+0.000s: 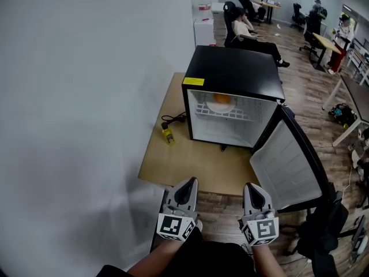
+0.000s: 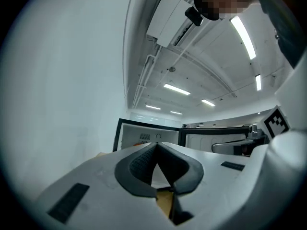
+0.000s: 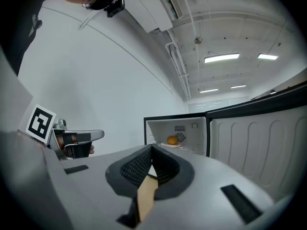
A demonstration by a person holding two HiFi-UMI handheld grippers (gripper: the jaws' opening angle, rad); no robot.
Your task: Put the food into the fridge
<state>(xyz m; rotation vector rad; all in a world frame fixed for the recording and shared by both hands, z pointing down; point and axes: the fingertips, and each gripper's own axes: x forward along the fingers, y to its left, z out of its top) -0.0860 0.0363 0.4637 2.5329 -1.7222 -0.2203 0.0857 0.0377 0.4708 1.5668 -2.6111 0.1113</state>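
A black mini fridge [image 1: 233, 68] stands on a wooden table [image 1: 173, 160], its door [image 1: 288, 163] swung open to the right. Inside, an orange piece of food [image 1: 221, 98] lies on a plate on the white wire shelf; the right gripper view also catches the food [image 3: 171, 140] in the open fridge [image 3: 177, 128]. My left gripper [image 1: 187, 182] and right gripper [image 1: 253, 186] hang side by side at the table's near edge, well short of the fridge. Both are shut with nothing between the pads, as the left gripper [image 2: 156, 145] and right gripper [image 3: 151, 148] show close up.
A small yellow object [image 1: 168, 135] and a black cable lie on the table left of the fridge. A white wall runs along the left. Behind the fridge stand a white cabinet [image 1: 203, 27], desks, office chairs and seated people. A dark bag [image 1: 323, 224] sits under the open door.
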